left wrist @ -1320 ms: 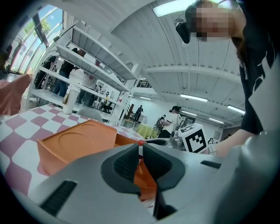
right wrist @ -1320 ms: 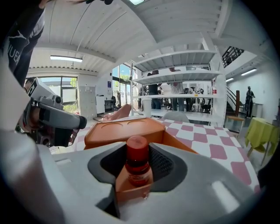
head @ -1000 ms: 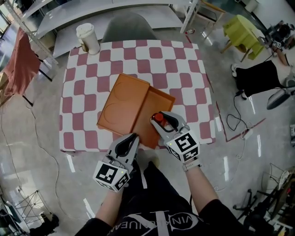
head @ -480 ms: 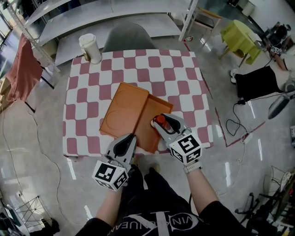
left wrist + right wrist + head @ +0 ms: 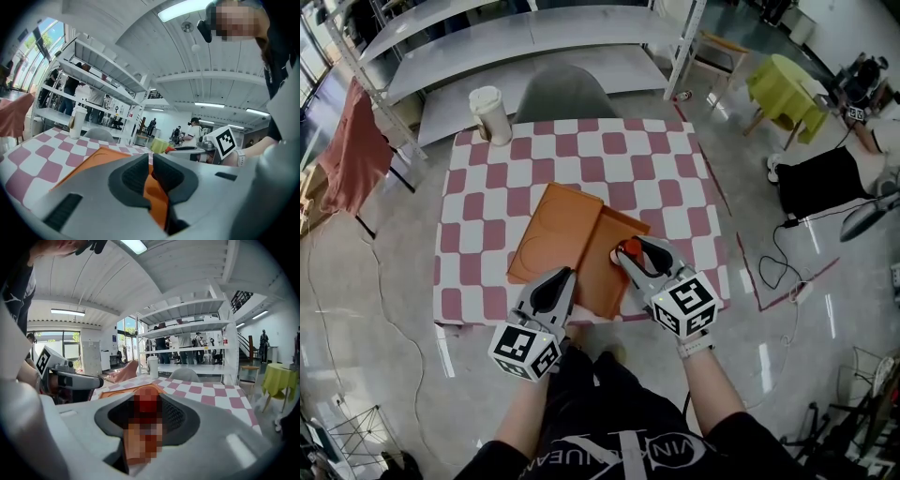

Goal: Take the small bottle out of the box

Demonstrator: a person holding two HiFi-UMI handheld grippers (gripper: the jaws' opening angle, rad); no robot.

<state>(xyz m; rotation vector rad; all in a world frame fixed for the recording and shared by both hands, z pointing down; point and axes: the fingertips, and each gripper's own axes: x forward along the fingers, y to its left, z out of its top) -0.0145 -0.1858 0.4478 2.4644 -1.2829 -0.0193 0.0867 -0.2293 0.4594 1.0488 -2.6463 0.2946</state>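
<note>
An orange box (image 5: 551, 230) lies open on the checkered table (image 5: 675, 159), lid to the left and tray to the right. The small bottle (image 5: 630, 248) has a red cap that sticks up between the jaws of my right gripper (image 5: 637, 255). That gripper is shut on it above the tray's near right part. In the right gripper view the bottle (image 5: 146, 404) sits between the pads under a blurred patch. My left gripper (image 5: 557, 279) hangs over the box's near edge with its jaws shut (image 5: 151, 161) and nothing seen between the pads. The orange box (image 5: 101, 157) shows beyond them.
A white lidded cup (image 5: 490, 114) stands at the table's far left corner, and a grey chair (image 5: 562, 94) is behind the table. Metal shelving runs along the back. A yellow-green seat (image 5: 783, 89) and a person (image 5: 825, 178) are on the floor to the right.
The head view has shifted a little, so the table sits lower and further right in the frame. Both grippers keep their places by the box's near edge, the right still gripping the bottle.
</note>
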